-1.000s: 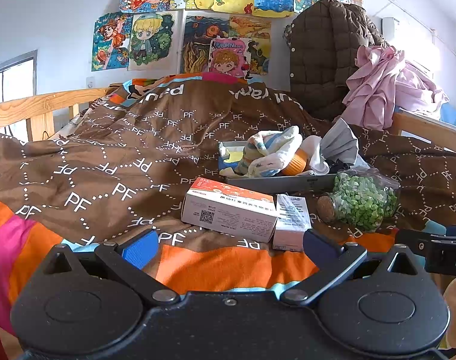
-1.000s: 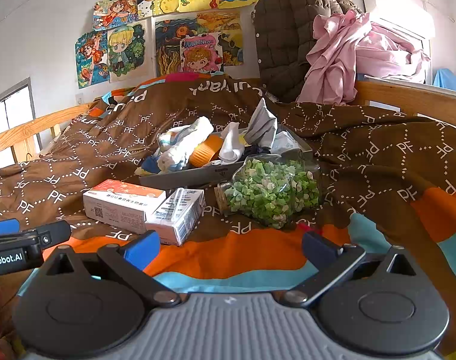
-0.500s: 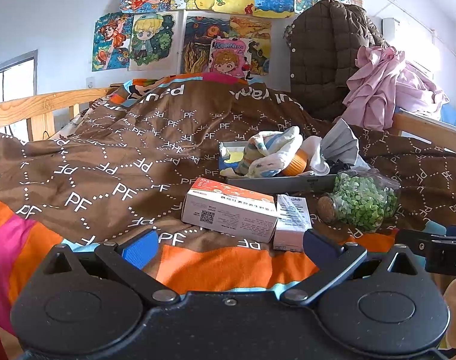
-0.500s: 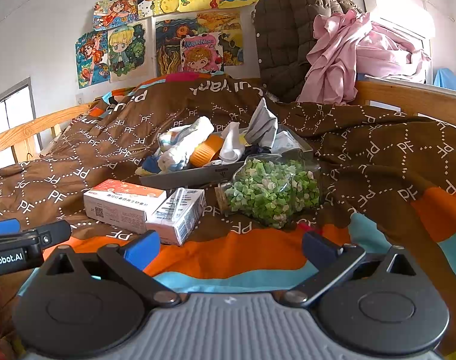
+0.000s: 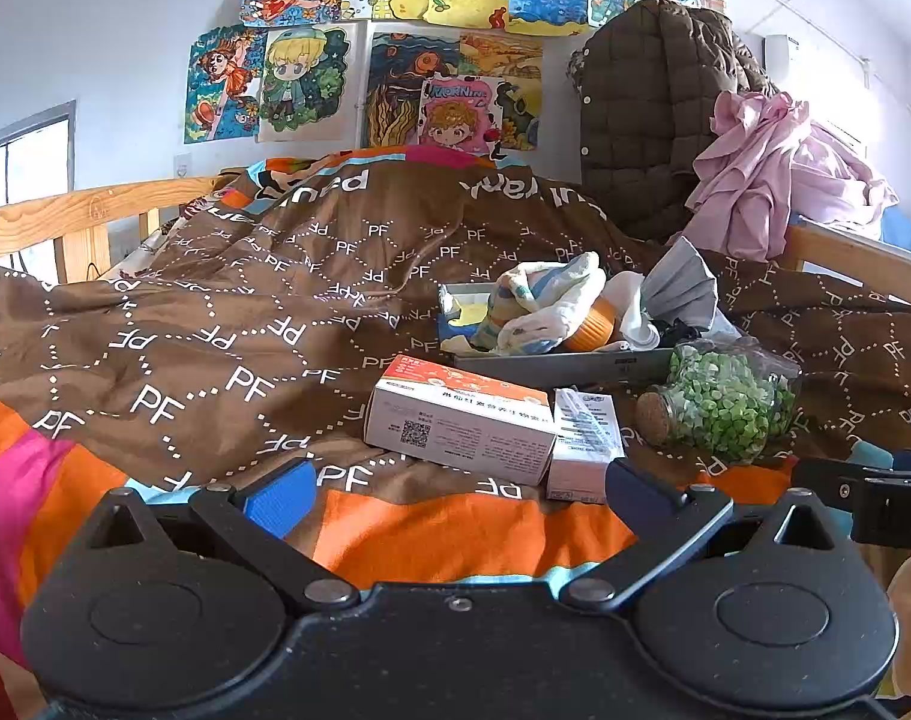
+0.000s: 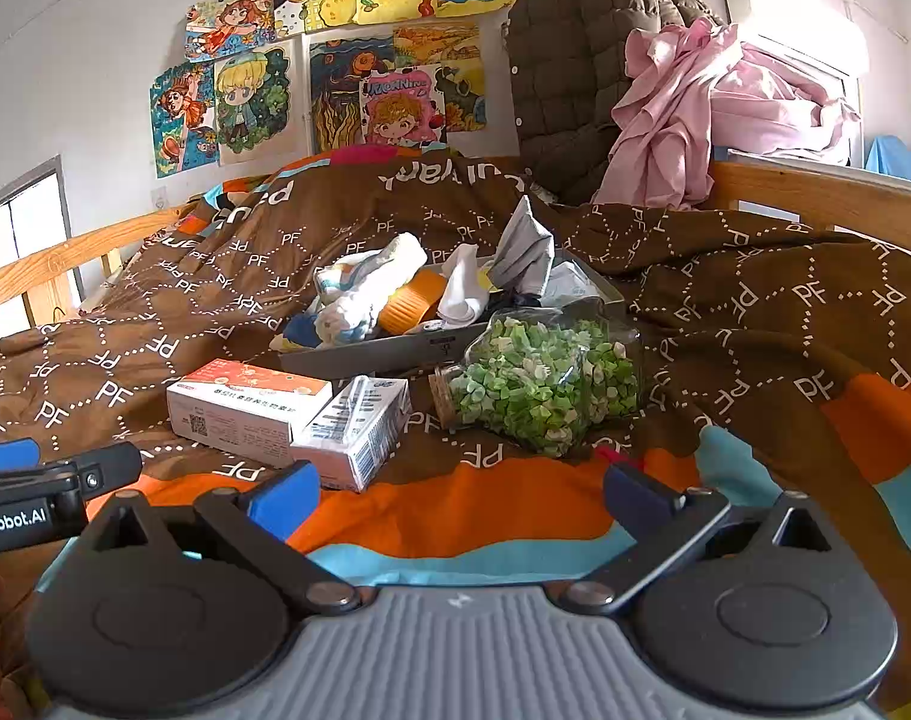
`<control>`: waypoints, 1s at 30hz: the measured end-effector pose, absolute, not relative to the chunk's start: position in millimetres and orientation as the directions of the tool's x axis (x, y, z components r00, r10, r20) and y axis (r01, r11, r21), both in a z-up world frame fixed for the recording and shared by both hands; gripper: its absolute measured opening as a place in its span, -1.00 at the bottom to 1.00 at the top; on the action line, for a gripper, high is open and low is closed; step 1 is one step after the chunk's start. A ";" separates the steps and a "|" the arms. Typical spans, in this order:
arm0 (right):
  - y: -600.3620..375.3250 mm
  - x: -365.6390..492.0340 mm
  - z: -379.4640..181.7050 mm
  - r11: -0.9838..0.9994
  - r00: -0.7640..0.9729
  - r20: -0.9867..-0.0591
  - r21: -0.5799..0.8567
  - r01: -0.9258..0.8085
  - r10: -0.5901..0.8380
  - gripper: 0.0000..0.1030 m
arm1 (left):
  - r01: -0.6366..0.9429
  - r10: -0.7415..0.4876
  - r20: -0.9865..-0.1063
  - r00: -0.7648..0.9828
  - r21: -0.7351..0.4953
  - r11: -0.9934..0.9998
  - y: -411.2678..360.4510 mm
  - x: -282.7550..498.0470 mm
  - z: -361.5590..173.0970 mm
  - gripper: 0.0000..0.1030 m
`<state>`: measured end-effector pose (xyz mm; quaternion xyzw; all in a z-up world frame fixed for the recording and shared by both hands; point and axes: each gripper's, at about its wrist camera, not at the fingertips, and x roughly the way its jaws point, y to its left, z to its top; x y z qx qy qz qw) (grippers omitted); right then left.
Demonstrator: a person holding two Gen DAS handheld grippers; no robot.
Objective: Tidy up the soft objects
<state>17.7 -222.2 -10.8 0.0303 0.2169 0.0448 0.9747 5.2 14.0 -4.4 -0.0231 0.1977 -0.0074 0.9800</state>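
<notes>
A grey tray [image 5: 566,363] [image 6: 395,351] sits on the brown bedspread, piled with soft things: a striped white cloth bundle [image 5: 539,303] [image 6: 368,288], a white sock [image 6: 464,285], a grey folded cloth [image 5: 680,294] [image 6: 524,252], plus an orange cup [image 5: 593,324] [image 6: 410,300]. In front of it lie an orange-and-white box [image 5: 461,420] [image 6: 245,402], a smaller white box [image 5: 584,444] [image 6: 353,429] and a corked jar of green pieces [image 5: 722,405] [image 6: 539,387]. My left gripper [image 5: 455,486] and right gripper [image 6: 458,489] both hover open and empty, short of these items.
A wooden bed rail [image 5: 65,222] runs along the left and another [image 6: 815,192] at the right. A brown quilted jacket [image 5: 653,126] and pink clothes [image 6: 695,102] hang at the back. Drawings cover the wall [image 5: 395,48]. The other gripper's tip shows at the edge of each view.
</notes>
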 end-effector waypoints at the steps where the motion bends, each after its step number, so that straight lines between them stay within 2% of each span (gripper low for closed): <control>1: -222.2 17.7 -10.8 0.994 0.902 -0.420 0.078 -0.074 0.101 1.00 | 0.005 -0.023 -0.387 0.922 -0.048 0.999 13.9 5.2 -4.4 0.98; 30: -222.3 17.9 -9.7 0.994 0.902 -0.421 0.081 -0.073 0.100 1.00 | 0.004 -0.020 -0.380 0.925 -0.043 0.999 13.9 4.9 -2.7 0.98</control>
